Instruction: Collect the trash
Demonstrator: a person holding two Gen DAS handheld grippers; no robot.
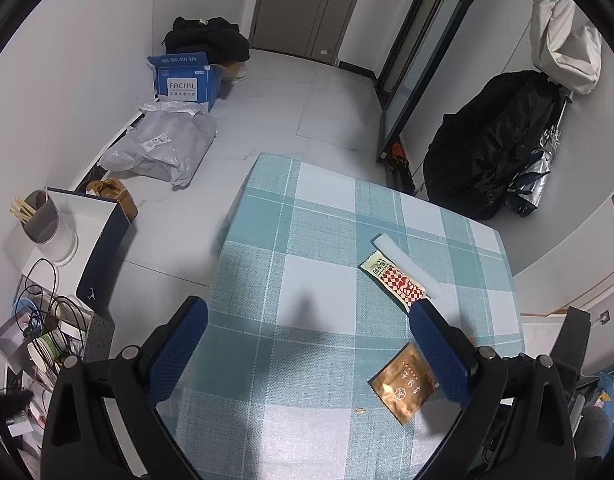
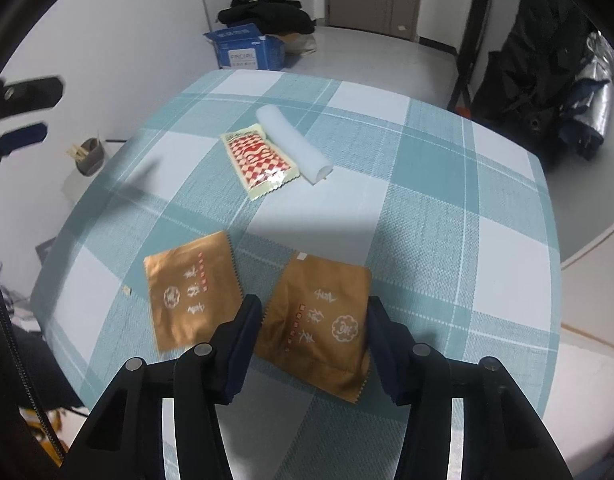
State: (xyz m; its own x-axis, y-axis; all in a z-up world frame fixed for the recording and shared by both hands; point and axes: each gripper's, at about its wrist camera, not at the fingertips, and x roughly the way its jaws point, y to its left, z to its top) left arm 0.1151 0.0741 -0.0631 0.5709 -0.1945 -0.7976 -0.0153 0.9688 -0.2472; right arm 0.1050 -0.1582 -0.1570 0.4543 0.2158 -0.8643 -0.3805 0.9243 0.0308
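Hidden parts: while the checked tablecloth [image 2: 427, 208] is clear in both views, its near edge is cut off by the gripper bodies, and the table under it does not show.
Left gripper [image 1: 307, 344]: jaws spread wide, nothing between them; it hangs over the cloth, and its right finger covers one corner of a brown sachet [image 1: 403, 388] and the end of the red-and-white wrapper [image 1: 395, 282].
Right gripper [image 2: 313, 336]: jaws spread, one on each side of the right brown sachet [image 2: 319, 328]; whether the pads touch it I cannot tell.
Trash, position: two flat brown sachets lie side by side on the near part of the cloth, the left brown sachet [image 2: 191, 288] just beside the right finger pair; the wrapper and a white roll [image 2: 293, 144] lie farther away, touching along their length.
Materials: sachets are shiny foil with saw-tooth edges and pale printed characters, too small to read; the wrapper is glossy with a red checker pattern; the roll looks soft and matte; the cloth is woven, teal and white.
Small crumb [image 1: 360, 411]: pale, beside the sachet, hard to identify.
Floor: blue carton [image 1: 187, 80] marked FACIAL, grey plastic bag [image 1: 163, 144].
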